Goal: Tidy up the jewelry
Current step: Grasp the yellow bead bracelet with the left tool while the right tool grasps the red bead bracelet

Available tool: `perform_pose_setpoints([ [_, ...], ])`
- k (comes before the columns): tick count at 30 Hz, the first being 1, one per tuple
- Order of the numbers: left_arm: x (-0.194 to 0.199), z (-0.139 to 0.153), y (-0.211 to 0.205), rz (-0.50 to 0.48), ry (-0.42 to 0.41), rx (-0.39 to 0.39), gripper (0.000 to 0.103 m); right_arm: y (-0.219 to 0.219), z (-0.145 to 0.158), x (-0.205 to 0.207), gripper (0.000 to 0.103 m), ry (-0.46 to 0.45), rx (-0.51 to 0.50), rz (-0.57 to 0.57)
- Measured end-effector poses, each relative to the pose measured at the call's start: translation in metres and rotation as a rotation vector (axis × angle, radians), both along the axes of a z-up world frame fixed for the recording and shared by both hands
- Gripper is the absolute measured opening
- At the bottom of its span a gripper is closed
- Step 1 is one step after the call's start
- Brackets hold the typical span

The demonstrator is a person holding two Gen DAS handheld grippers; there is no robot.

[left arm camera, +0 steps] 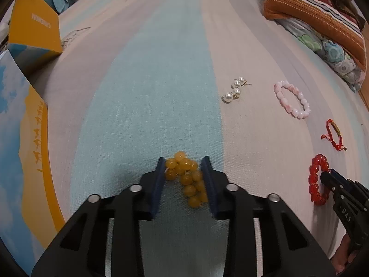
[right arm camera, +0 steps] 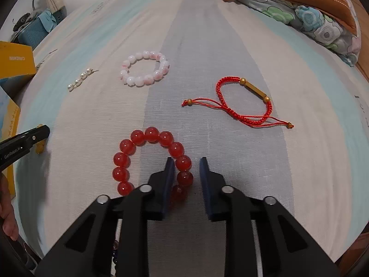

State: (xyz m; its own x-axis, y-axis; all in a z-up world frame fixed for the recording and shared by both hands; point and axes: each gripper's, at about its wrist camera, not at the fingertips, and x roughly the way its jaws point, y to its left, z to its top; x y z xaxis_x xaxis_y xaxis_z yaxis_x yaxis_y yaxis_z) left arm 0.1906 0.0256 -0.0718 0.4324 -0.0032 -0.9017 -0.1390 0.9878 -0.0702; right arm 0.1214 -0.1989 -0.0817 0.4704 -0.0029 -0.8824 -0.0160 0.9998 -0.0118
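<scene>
Amber-yellow beads (left arm camera: 186, 179) sitting between blue-padded black fingers (left arm camera: 159, 184), glossy red bracelet (right arm camera: 150, 159), pink-white marbled bracelet (right arm camera: 144, 68), white pearls (left arm camera: 235, 89), red braided cord with gold tube (right arm camera: 244, 101), all lying on pale blue, grey and cream striped sheet (left arm camera: 161, 80), orange-blue box (left arm camera: 27, 138) possibly showing camel silhouettes.

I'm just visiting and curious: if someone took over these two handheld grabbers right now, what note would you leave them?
Left gripper: closed on the bunched yellow bead bracelet, which is still on the bedsheet.
Right gripper: one finger inside the red bead bracelet, beads between the pads, with a gap still showing at the outer pad; not lifted.
Still lying loose: pink-white bracelet, pearl earrings, red cord bracelet.
Done: nothing visibly put away.
Left: finish both grips, then move all five pieces, probably to the yellow box on the left.
</scene>
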Motion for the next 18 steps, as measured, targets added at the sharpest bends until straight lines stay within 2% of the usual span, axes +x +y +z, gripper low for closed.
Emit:
perform_pose_setpoints([
  [3,-0.001,0.001,-0.002,-0.004,-0.002,0.002,0.025,-0.001,0.000,0.000,0.013,0.000,0.011,-0.004],
  [4,-0.001,0.002,-0.003,-0.008,-0.002,-0.003,0.015,-0.002,0.001,0.001,0.013,-0.001,0.012,-0.005],
  [6,-0.002,0.004,-0.005,-0.015,-0.003,-0.009,0.009,-0.002,0.001,0.001,0.013,-0.005,0.016,-0.006],
  [18,-0.007,0.012,-0.010,-0.042,-0.026,-0.033,0.009,-0.006,0.005,0.001,0.013,-0.026,0.041,-0.009],
])
